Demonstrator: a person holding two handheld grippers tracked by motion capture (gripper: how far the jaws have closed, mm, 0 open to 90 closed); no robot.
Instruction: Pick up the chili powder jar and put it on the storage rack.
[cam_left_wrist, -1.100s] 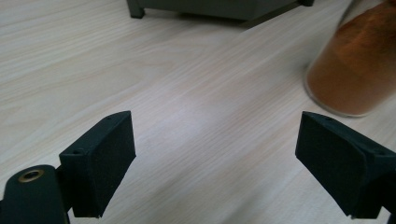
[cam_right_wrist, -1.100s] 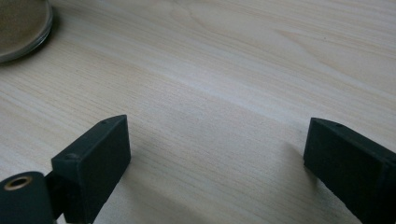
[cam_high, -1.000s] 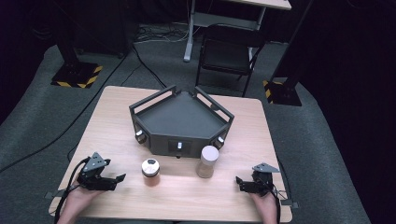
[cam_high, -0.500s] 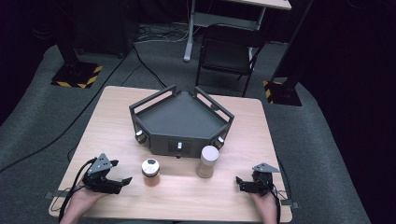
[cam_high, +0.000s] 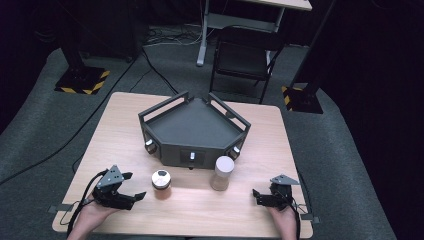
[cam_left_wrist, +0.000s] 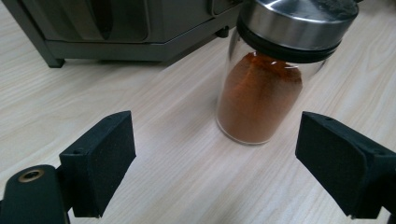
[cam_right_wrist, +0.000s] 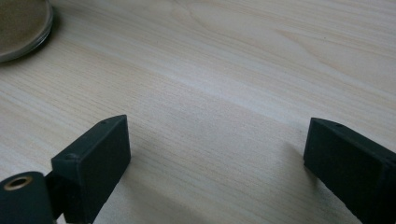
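Observation:
A short glass jar of orange powder (cam_high: 161, 180) (cam_left_wrist: 266, 93) with a steel lid stands upright on the wooden table (cam_high: 200, 210). My left gripper (cam_high: 134, 186) (cam_left_wrist: 219, 154) is open just left of it, its jaws level with the jar and a short way from it, touching nothing. A taller jar of pale powder (cam_high: 221, 172) stands to the right, and its base (cam_right_wrist: 18, 23) shows at the top left of the right gripper view. Near the table's right front corner my right gripper (cam_high: 256, 196) (cam_right_wrist: 215, 154) is open over bare wood, well clear of that jar.
A dark grey angular tray with rails and knobs (cam_high: 192, 132) sits mid-table right behind both jars. Beyond the table stand a black chair (cam_high: 242, 57) and floor stands with hazard-striped bases (cam_high: 82, 80). Bare wood lies between the jars and the front edge.
My left gripper has moved right, closer to the orange jar. The right gripper and both jars have stayed put.

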